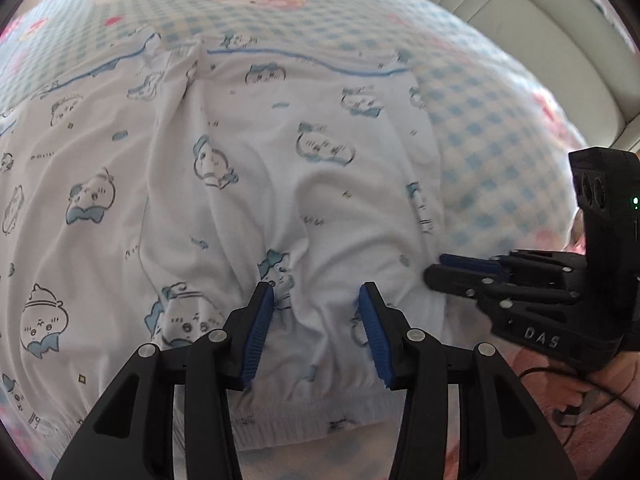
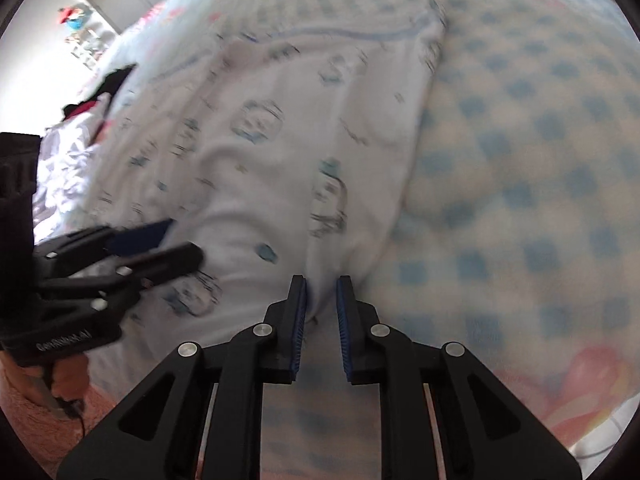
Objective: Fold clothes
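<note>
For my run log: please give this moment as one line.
task: fold clothes | garment: white printed shorts on checked blanket | left tool: open over waistband | right tool: pinching shorts' edge

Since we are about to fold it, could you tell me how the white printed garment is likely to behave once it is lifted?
The white printed garment looks thin and creased, so it will probably droop limply. It bunches between the left gripper, so a push would likely wrinkle it, not slide it. It probably weighs little.

Soft matt cloth shorts (image 1: 248, 184) on fleecy checked blanket (image 1: 480, 152)
</note>
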Tool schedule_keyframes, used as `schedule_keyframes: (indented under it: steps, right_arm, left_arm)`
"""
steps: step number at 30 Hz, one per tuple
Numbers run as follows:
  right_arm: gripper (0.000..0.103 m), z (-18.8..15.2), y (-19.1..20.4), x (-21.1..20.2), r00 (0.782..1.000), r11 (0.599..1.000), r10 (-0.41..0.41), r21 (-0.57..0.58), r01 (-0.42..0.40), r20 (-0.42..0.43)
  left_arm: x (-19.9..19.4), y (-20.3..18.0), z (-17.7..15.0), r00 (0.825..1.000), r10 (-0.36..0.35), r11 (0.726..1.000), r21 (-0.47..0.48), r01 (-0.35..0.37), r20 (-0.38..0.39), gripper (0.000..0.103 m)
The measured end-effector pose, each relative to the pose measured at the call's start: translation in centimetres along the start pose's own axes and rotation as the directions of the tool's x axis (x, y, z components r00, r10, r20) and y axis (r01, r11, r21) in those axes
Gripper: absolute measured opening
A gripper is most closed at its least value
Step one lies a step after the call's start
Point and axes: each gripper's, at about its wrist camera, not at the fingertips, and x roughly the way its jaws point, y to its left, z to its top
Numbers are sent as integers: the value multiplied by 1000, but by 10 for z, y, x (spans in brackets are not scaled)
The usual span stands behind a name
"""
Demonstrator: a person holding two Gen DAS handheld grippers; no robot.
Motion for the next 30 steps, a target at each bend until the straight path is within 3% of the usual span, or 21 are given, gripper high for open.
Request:
schedule_keyframes:
  steps: [5, 9, 13, 15, 18, 22, 25, 27, 30]
  right_arm:
    - [11, -16, -23, -19, 1000, 995, -20, 94, 18, 19]
    - [16, -22, -16, -39, 990, 986, 122, 104, -129, 69]
    - [17, -22, 9, -39, 984, 987, 159, 17, -161, 80]
    - [17, -15, 14, -30, 988, 989, 147, -5, -147, 47]
    - [17, -28, 16, -14, 997, 998, 61, -14, -61, -37]
    - [17, -38, 4, -20, 997, 998, 51, 36, -49, -54]
    - [17, -35, 7, -45, 999, 999, 44, 8, -44, 10]
    - [18, -30, 13, -63, 996, 998, 50, -26, -49, 72]
    - [23, -20, 22, -64, 990, 994, 101, -46, -97, 101]
  left_arm:
    - [-9, -2, 1, 999, -21, 1000, -16, 22, 25, 47]
    - [-23, -9, -3, 997, -52, 999, -2, 53, 48, 47]
    - [-29, -11, -12, 998, -47, 999, -4, 47, 47, 47]
    - [-31, -7, -17, 999, -25, 1000, -9, 25, 44, 47]
    - [-38, 4, -21, 998, -39, 998, -44, 41, 57, 47]
    - [-54, 21, -23, 991, -50, 993, -100, 63, 122, 47]
    - [-63, 44, -23, 986, -51, 982, -172, 78, 158, 47]
    - [-57, 56, -23, 991, -16, 978, -204, 44, 134, 48]
    - [-47, 63, -29, 995, -35, 973, -224, 56, 94, 48]
